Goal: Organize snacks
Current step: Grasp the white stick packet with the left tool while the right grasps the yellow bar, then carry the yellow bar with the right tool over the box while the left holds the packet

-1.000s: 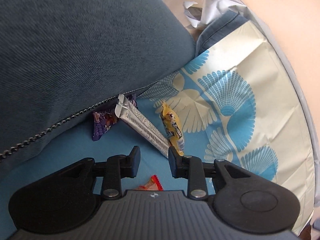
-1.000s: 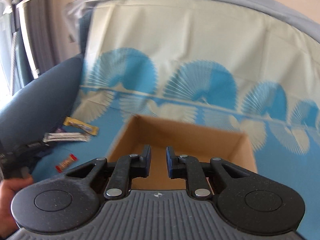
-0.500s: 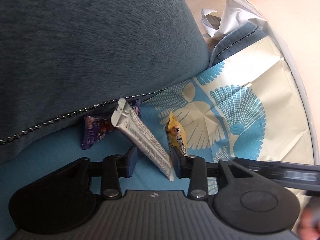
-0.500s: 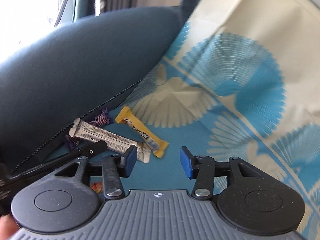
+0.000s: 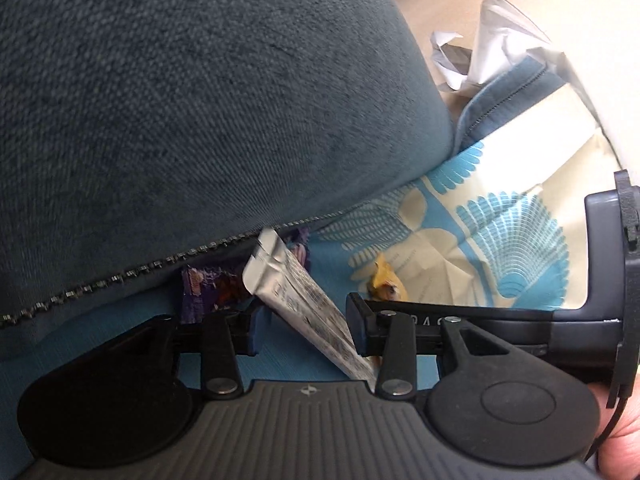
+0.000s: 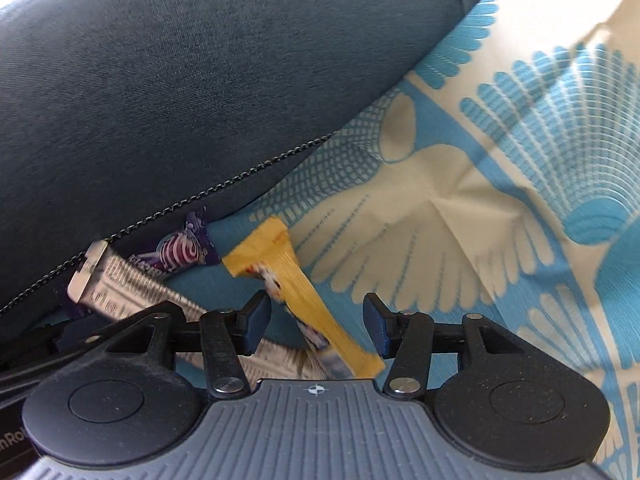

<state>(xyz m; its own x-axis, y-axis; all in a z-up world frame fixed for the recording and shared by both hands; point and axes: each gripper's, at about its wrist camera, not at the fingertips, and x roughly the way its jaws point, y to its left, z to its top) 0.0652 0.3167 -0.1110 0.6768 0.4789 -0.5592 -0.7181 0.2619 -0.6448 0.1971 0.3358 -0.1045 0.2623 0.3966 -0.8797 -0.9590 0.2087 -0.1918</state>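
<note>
A: Between my left gripper's point(image 5: 306, 326) spread fingers lies the silver bar point(image 5: 296, 300), slanting from the near right to the far left, its far end tucked under the zipper edge of the blue cushion point(image 5: 200, 100). The fingers stand either side of it; I cannot tell whether they touch it.

B: And your right side?

A: My right gripper point(image 6: 316, 324) is spread too, with the yellow bar point(image 6: 296, 292) lying between its fingers on the blue patterned cloth point(image 6: 460, 200). That bar slants the same way, its far end near the cushion's seam. Neither blue pad point(image 6: 252, 330) presses on it, as far as I can see.

B: What else is near them?

A: A purple wrapper point(image 6: 182, 254) lies just beyond the silver bar, partly under the cushion, to the left of the yellow bar. From my left camera, the right gripper's body point(image 5: 600, 280) reaches in from the right, just beside my left fingers. Far off, crumpled white paper point(image 5: 500, 40) sits past the cushion.
</note>
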